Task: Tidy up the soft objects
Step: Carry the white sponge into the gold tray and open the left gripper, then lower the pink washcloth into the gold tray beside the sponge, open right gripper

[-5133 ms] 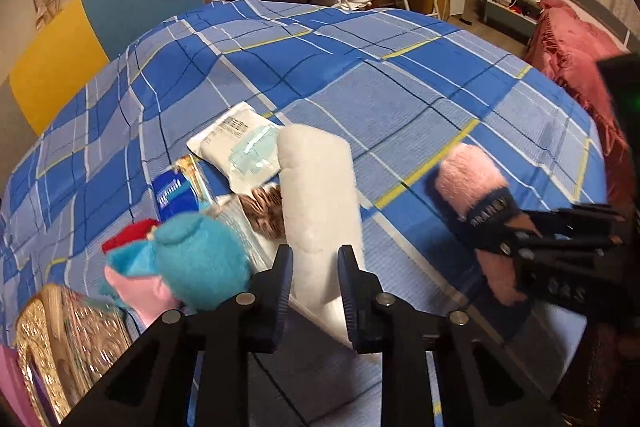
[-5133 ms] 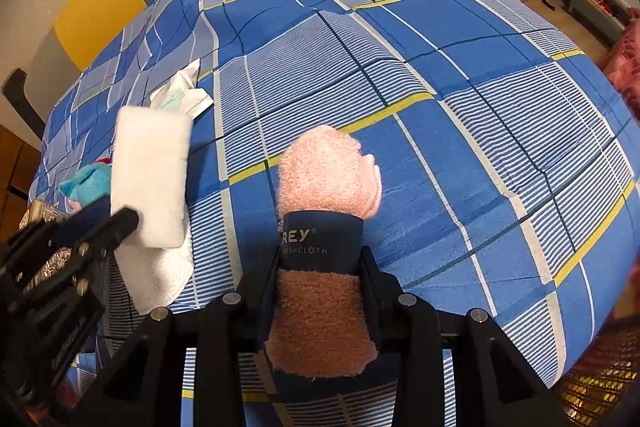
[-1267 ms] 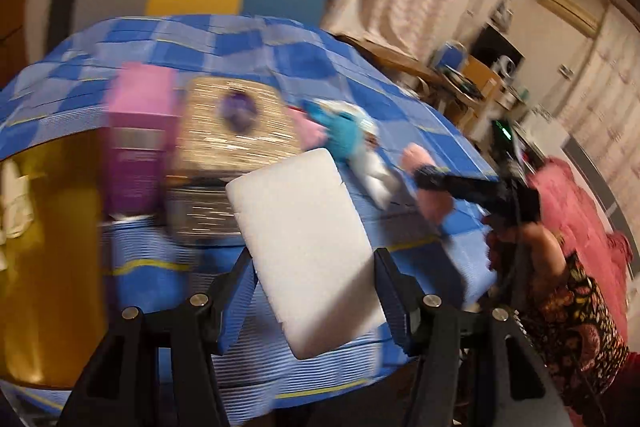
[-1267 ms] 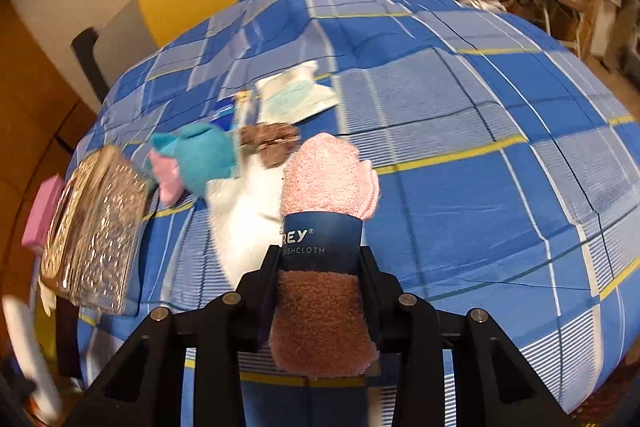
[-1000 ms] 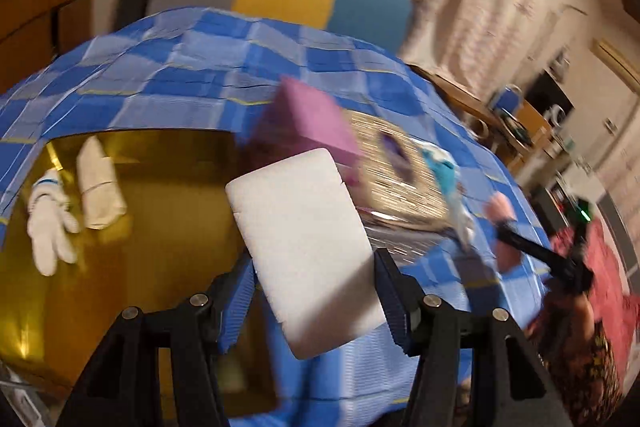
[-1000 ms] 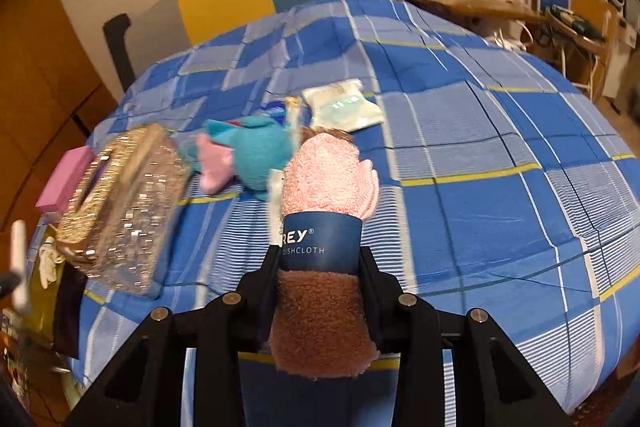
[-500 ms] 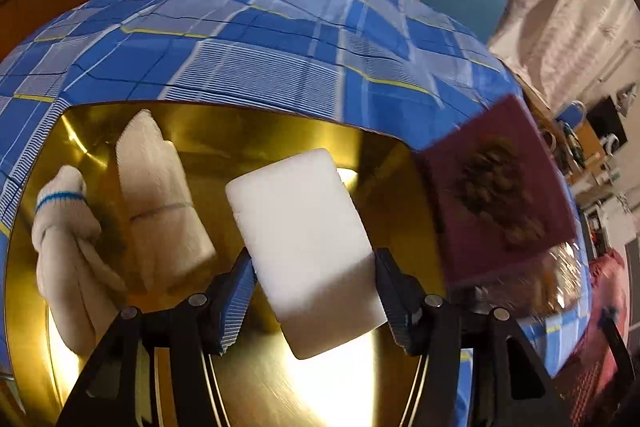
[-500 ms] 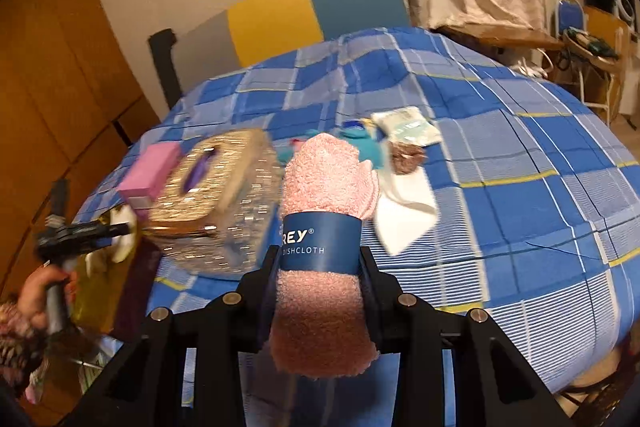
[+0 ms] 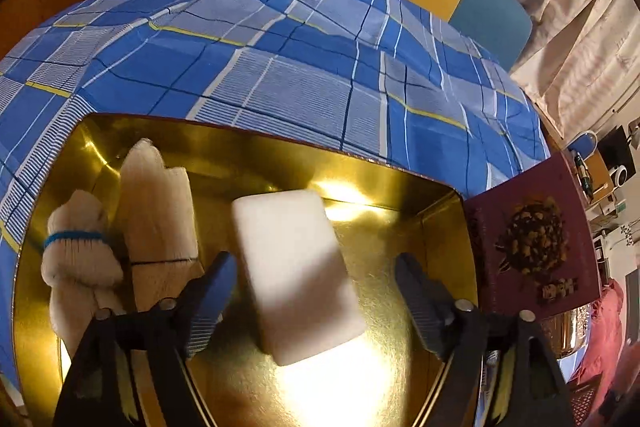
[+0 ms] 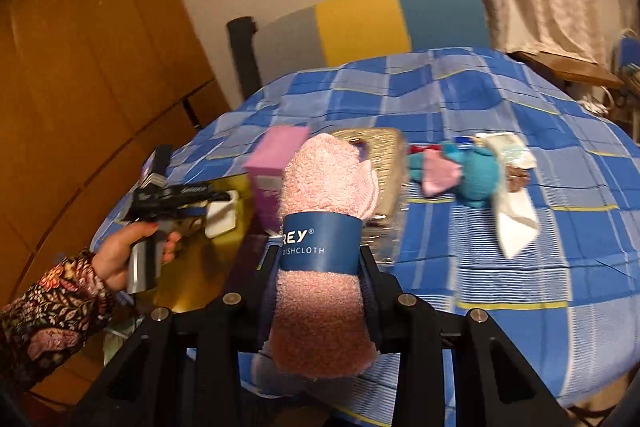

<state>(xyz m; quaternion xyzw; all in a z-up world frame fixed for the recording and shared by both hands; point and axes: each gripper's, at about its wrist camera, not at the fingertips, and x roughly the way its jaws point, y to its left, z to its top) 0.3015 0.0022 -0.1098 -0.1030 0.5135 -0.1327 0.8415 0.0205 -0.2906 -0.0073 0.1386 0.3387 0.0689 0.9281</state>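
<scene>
**Sponge release over gold tin**

Left wrist view: left gripper (image 9: 316,281) jaws are opening, spread wide; white sponge (image 9: 298,273) sits between them, clear of both pads, over the gold tin (image 9: 400,187). Two rolled white cloths (image 9: 156,215) lie left of the gripper.

Right wrist view: right gripper (image 10: 320,285) clamps the pink dishcloth (image 10: 326,251) above the tabletop (image 10: 520,267).

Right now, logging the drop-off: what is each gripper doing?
Left gripper: jaws opening, clear of the white sponge over the gold tin.
Right gripper: shut on the pink dishcloth.
</scene>
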